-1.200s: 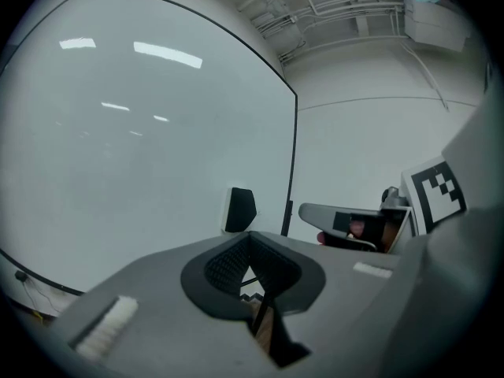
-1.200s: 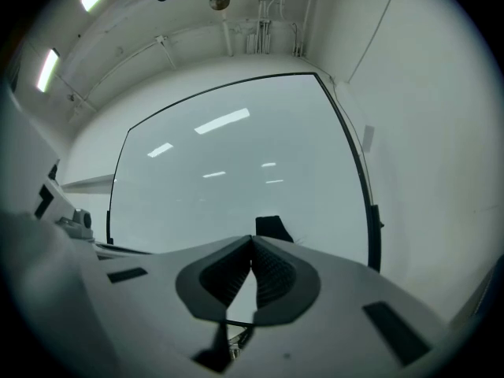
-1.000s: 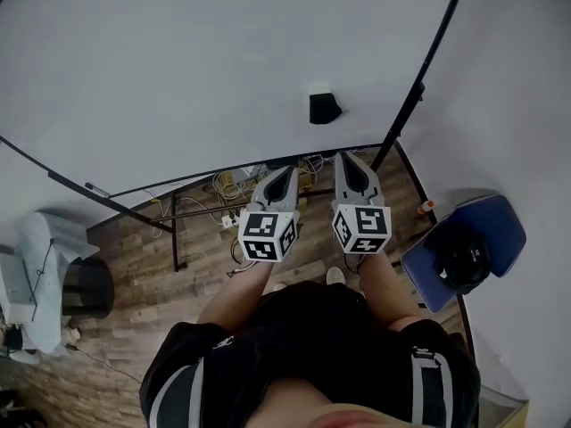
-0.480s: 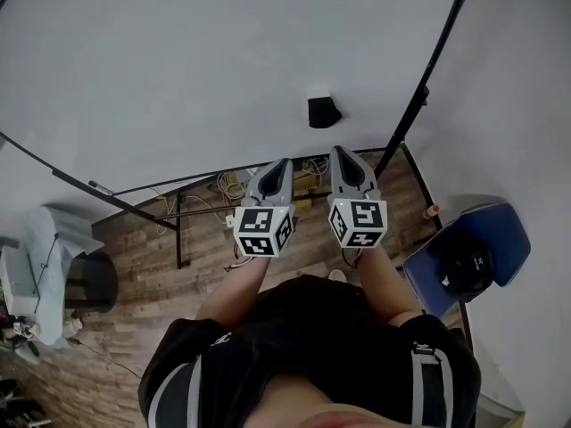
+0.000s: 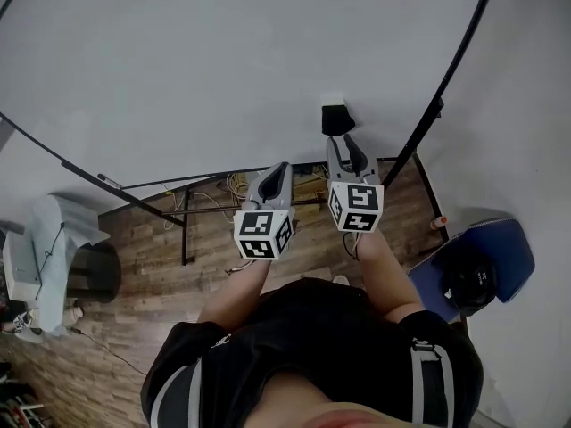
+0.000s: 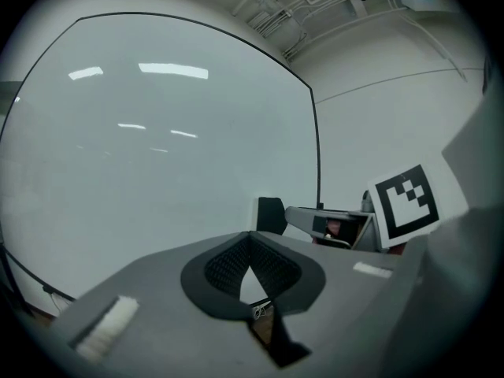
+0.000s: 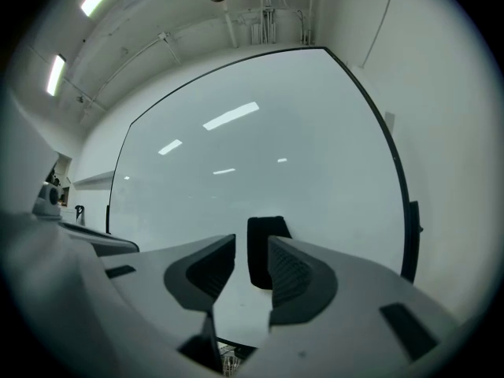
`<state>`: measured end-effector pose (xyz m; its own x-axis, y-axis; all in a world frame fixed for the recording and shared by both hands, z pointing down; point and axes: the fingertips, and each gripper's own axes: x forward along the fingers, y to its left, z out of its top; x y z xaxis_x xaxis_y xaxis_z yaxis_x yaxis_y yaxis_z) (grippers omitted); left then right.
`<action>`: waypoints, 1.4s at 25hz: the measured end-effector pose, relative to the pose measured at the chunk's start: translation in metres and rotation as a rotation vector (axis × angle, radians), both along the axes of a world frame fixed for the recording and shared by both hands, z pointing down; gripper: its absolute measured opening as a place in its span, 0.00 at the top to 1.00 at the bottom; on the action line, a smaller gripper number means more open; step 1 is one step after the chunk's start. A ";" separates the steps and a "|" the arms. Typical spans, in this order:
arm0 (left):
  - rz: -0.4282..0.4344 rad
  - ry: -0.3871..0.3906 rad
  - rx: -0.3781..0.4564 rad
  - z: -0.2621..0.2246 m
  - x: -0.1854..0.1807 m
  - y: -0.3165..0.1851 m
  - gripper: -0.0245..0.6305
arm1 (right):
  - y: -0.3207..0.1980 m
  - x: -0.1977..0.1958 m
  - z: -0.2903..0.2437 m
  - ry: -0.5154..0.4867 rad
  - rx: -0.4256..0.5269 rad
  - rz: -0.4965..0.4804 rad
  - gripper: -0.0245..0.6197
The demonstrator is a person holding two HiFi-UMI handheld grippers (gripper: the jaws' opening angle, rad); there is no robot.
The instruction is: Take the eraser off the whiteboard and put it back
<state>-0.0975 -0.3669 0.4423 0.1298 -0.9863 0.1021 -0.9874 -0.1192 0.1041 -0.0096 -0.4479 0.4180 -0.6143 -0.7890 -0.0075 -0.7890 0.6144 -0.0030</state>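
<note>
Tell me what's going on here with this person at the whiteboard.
A person stands facing a whiteboard with a gripper in each hand. The right gripper is lined up on the black eraser stuck to the board. Its jaws are opening, and the eraser shows in the gap ahead of them, not yet gripped. The left gripper is shut and empty, held alongside.

Eraser [image 7: 264,231] partly hidden behind right gripper [image 7: 250,246] fingers [image 7: 295,278]; whiteboard [image 5: 223,69] cut by frame edge

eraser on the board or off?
On. The eraser sits on the whiteboard, just ahead of the right gripper, whose jaws are opening, not gripping it.
</note>
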 end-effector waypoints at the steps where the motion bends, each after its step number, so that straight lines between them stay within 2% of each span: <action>1: -0.008 -0.001 0.000 0.000 -0.002 0.001 0.95 | -0.005 -0.001 0.000 0.000 -0.002 0.007 0.77; 6: -0.059 0.007 -0.002 0.004 -0.019 0.005 0.95 | -0.029 -0.003 -0.001 -0.019 -0.011 0.057 0.61; 8: -0.081 0.013 -0.009 0.007 -0.026 0.007 0.95 | -0.036 -0.007 0.000 -0.010 -0.013 0.056 0.59; 19: -0.155 0.019 -0.017 0.011 -0.046 0.017 0.95 | -0.069 -0.026 0.017 0.059 -0.047 0.101 0.56; 27: -0.204 0.050 -0.020 0.014 -0.062 0.028 0.95 | -0.076 -0.029 0.019 0.062 -0.047 0.132 0.60; 35: -0.218 0.058 -0.015 0.013 -0.068 0.041 0.95 | -0.067 -0.027 0.015 0.039 -0.059 0.140 0.60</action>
